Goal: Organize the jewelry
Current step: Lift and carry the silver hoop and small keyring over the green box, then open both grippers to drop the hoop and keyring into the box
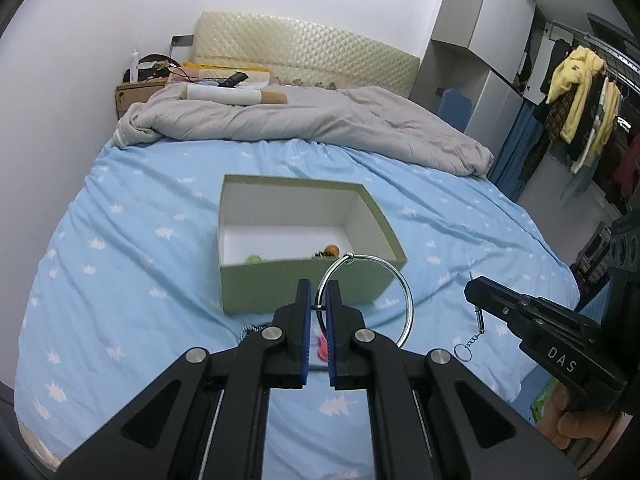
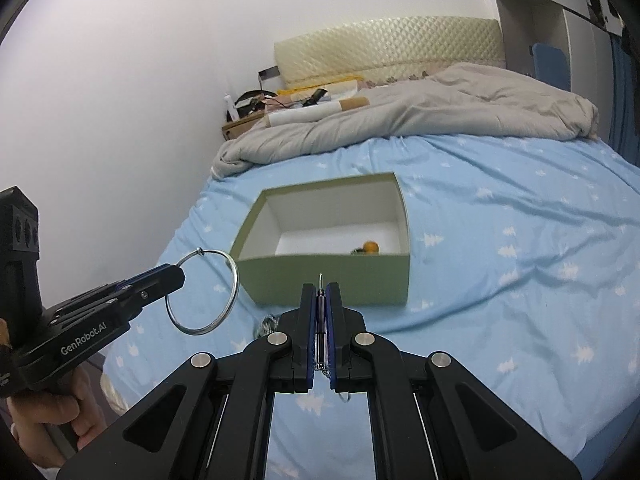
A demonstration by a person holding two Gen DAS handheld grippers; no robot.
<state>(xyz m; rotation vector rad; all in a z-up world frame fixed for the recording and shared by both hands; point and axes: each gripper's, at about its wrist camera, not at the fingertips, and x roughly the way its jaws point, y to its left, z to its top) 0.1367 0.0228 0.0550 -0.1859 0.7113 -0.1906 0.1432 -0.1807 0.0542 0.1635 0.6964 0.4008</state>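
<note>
Even, cool, diffuse light; soft faint shadows; fisheye bending strongest past three and nine o'clock, corners vignetted black.

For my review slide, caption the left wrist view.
Left tongs shut on a large metal ring, raised before the open green box on the blue bedsheet.

Left gripper [image 1: 319, 300]: jaws closed, pinching a ring [image 1: 400, 284] that stands toward 1 o'clock of the tips; pointed downward. Right gripper [image 2: 320, 300]: jaws closed on a thin metal pin [image 2: 319, 320] lying along the pads; pointed downward. Each is carried by a hand [image 2: 52, 412] on the rear grip, the two side by side.
</note>
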